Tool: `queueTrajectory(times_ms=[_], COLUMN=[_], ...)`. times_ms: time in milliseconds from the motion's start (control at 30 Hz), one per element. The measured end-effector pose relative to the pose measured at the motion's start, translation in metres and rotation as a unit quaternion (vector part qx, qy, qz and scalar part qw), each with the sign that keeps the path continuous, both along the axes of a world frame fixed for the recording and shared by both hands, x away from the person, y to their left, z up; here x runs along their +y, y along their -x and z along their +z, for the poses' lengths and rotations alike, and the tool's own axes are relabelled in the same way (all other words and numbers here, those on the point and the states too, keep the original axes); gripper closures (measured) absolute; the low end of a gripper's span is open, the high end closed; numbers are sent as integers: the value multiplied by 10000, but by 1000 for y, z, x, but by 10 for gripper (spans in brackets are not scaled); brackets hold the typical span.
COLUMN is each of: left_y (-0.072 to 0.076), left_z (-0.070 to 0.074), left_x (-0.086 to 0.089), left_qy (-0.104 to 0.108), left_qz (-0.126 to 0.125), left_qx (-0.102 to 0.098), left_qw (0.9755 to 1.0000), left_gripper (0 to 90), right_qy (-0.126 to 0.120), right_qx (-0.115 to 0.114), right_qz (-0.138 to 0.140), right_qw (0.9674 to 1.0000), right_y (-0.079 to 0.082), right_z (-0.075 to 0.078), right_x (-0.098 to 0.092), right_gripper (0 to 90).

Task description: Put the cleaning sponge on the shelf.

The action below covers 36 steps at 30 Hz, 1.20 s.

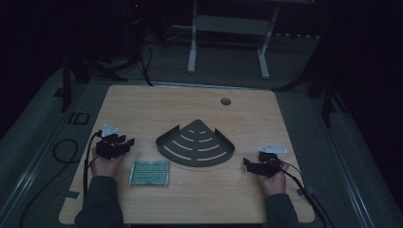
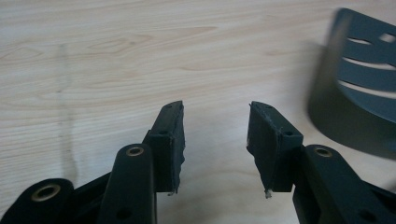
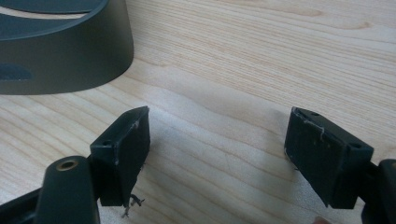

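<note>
A light wooden table with rounded corners takes up the middle of the high view, and a small round hole sits in its top toward one o'clock from the centre. At the centre lies a dark grey fan-shaped tray with curved slots cut through its floor and a low wall along its rim, its point toward twelve o'clock and its curved edge toward six. At about seven o'clock from the tray, apart from it, a flat green mesh pad lies on the wood. The left gripper is at nine o'clock from the tray, held in the person's left hand, with a cable trailing back from it; in the left gripper view its jaws stand apart over bare wood with nothing between them, and the tray's slotted floor and wall show at two o'clock. The right gripper is at about four o'clock from the tray, held in the right hand — in the right gripper view its jaws are spread wide over bare wood, holding nothing, with the tray's curved wall at eleven o'clock. Beyond the table, at twelve o'clock, a white frame stands on the dim floor.
</note>
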<state>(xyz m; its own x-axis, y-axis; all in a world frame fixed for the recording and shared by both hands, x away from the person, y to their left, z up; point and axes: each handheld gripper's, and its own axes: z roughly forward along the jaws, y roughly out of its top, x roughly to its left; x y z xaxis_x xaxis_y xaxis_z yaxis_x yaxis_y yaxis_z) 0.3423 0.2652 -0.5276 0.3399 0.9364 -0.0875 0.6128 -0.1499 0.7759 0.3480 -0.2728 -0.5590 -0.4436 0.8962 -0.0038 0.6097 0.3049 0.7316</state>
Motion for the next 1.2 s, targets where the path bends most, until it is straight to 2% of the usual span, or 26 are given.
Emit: queueTrajectory(times_ms=[67,133,167,200,267,333,400,567,667,833,1033,1133,1200], left_y=[8,11,16,16,25,25,34,39,41,42,47,48,48], left_z=[2,3,6,6,10,10,12,10,10,7,-1,-6,-7], left_x=[-5,-7,-12,-12,-19,-19,-29,-42,-50,-59,-64,-62,-58], left_qy=[-16,-27,22,22,-30,-30,20,169,73,-125,-365,-451,-392], left_qz=[-221,-273,-471,-471,-624,-624,-884,-1365,-1503,-1673,-1878,-1817,-1759], left_qx=[-51,-60,-80,-80,-146,-146,-91,68,104,290,586,724,752], left_qw=[9997,9996,9989,9989,9979,9979,9960,9905,9886,9854,9798,9796,9807], left_gripper=[580,596,603,605,620,633,651,684,732,889,900,900,900], right_qy=[1,1,2,0,1,-1,-1,-1,0,0,1,0,0], right_qx=[3,0,-1,0,-1,1,2,2,1,2,1,2,4], right_qz=[-1,0,1,0,0,-1,-2,-1,0,0,2,4,7], right_qw=[10000,10000,10000,10000,10000,10000,10000,10000,10000,10000,10000,10000,10000], right_y=[0,0,0,0,0,0,0,0,0,0,0,0,0], right_z=[0,0,0,0,0,0,0,0,0,0,0,0,0], right_x=[0,0,0,0,0,0,0,0,0,0,0,0,0], right_gripper=[219,219,219,219,219,219,219,219,219,219,218,218,218])
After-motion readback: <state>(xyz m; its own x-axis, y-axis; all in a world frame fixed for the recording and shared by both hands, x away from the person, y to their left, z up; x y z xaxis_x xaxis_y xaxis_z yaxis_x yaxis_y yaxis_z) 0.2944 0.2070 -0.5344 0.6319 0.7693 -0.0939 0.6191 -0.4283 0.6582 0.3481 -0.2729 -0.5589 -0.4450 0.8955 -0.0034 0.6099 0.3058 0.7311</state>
